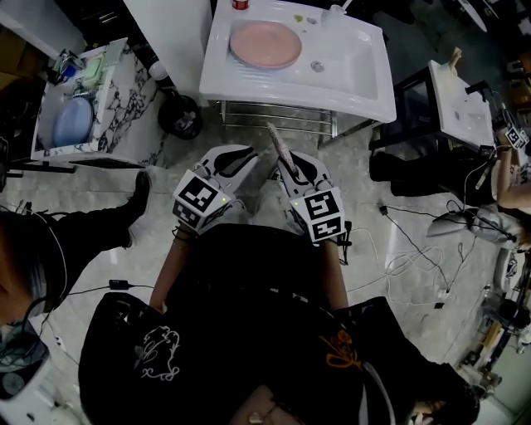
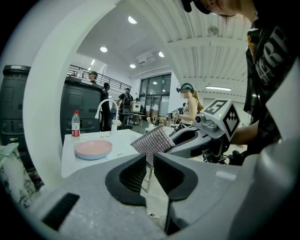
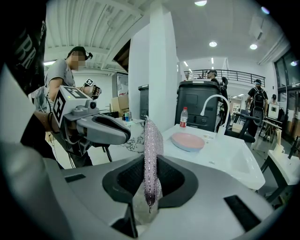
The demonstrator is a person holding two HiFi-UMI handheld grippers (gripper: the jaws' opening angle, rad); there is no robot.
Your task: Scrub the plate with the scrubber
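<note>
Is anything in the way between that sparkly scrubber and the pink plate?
Nothing visible. The scrubber, clamped in the right tool, is over the floor in front of the sink unit, and the plate lies uncovered on its counter. The bottle stands behind the plate, off the path.

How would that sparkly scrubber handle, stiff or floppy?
Probably fairly stiff: the scrubber stands upright above the right gripper without drooping. Likely light, as a thin flat pad. Its knobbly mesh surface should grip rather than slip.

Plate [image 1: 265,44] on sink [image 1: 332,100], left side, bottle [image 1: 241,3] behind it, scrubber [image 3: 152,140] in right hand-held gripper [image 3: 151,176], before sink
</note>
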